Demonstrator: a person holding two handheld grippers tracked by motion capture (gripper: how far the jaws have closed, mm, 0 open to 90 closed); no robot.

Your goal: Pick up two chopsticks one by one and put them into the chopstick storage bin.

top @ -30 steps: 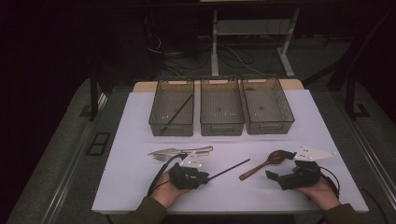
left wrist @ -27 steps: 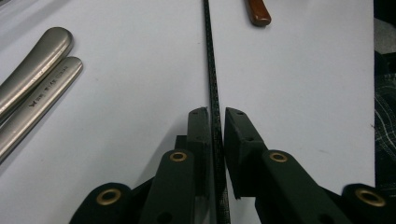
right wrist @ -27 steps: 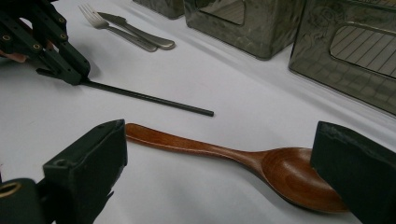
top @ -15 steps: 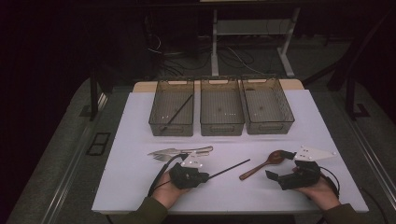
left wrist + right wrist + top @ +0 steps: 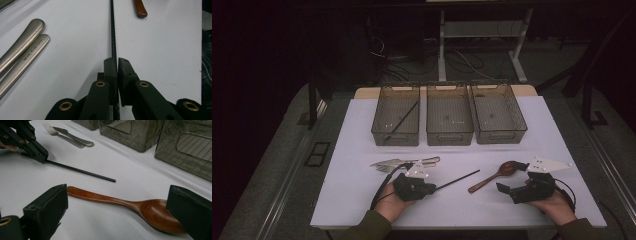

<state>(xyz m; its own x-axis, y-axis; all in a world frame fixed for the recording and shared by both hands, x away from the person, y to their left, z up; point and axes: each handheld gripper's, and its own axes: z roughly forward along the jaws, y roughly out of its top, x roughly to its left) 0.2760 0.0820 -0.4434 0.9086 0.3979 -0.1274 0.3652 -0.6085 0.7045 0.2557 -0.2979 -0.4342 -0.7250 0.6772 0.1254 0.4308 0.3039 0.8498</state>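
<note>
1. Black chopstick (image 5: 113,30) lying on white table (image 5: 362,145), now pinched by left gripper (image 5: 117,65), jaws just closed.
2. Right gripper (image 5: 117,207) gaping wide around wooden spoon (image 5: 130,206), no grip.
3. Probably ready for lifting toward bins (image 5: 449,117).

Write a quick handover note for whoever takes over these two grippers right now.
Left hand-held gripper: shut on the thin black chopstick, which lies on the white table.
Right hand-held gripper: open, jaws either side of the brown wooden spoon, not gripping.
Done: one black stick lies in the left clear bin.
Left, probably: bin the chopstick, spoon, metal fork and knife.
</note>
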